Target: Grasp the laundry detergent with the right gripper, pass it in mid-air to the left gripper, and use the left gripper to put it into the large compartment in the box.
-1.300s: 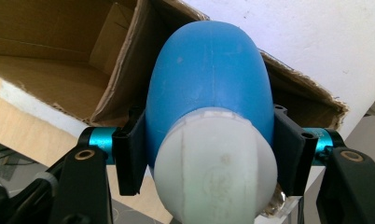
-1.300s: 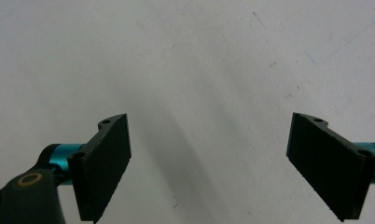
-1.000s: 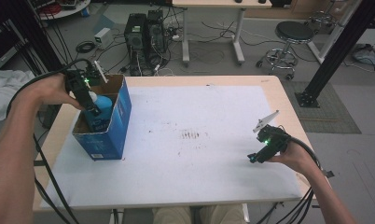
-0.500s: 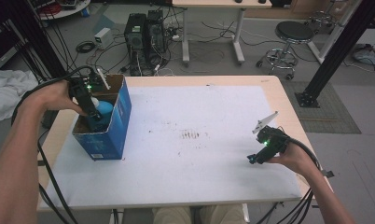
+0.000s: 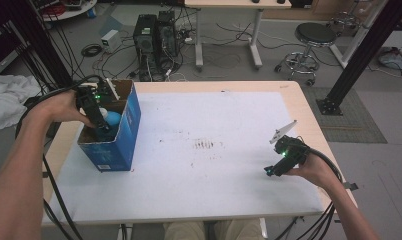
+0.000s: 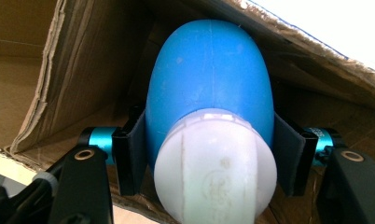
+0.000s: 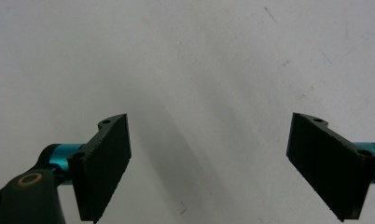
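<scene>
the left gripper [image 5: 105, 131] carried the blue bulb [image 5: 112, 119] slightly deeper into the box [image 5: 120, 145].

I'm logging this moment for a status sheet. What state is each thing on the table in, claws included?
Left claw: shut on the blue bulb, inside the box.
Blue bulb: clamped by its sides, white cap toward the camera.
Cardboard box: upright at the table's left, top flaps open.
Right claw: open, nothing between its pads, over the white table cover.

Even, bright room light; soft shadows on the white table [image 5: 229, 115], gripper views slightly blurred.
</scene>
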The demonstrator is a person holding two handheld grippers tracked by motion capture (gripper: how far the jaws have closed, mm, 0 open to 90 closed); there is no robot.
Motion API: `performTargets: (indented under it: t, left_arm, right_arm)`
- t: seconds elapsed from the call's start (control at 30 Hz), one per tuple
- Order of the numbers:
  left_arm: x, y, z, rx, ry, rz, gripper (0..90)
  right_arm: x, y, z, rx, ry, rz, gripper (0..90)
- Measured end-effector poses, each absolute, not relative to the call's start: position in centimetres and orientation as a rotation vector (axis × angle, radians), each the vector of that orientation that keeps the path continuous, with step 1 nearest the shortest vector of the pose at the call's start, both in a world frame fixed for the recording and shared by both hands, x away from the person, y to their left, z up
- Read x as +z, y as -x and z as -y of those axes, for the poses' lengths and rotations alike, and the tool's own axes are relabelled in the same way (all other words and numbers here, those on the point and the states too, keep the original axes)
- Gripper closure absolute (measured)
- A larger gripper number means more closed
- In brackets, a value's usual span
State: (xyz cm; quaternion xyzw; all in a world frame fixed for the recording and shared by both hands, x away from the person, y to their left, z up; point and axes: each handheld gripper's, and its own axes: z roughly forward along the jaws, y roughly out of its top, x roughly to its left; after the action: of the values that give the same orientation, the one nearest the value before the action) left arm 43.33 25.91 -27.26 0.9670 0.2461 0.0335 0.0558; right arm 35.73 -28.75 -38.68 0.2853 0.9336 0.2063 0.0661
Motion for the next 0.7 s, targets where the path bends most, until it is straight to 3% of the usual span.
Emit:
performTargets:
  t: [0.7]
  left_arm:
    - [-27.34,-43.05,-25.68,0.124,-2.954,-0.744,37.7]
  right_arm:
    - [-38.69,-35.46,28.76,0.628,-0.862,-2.812,12.9]
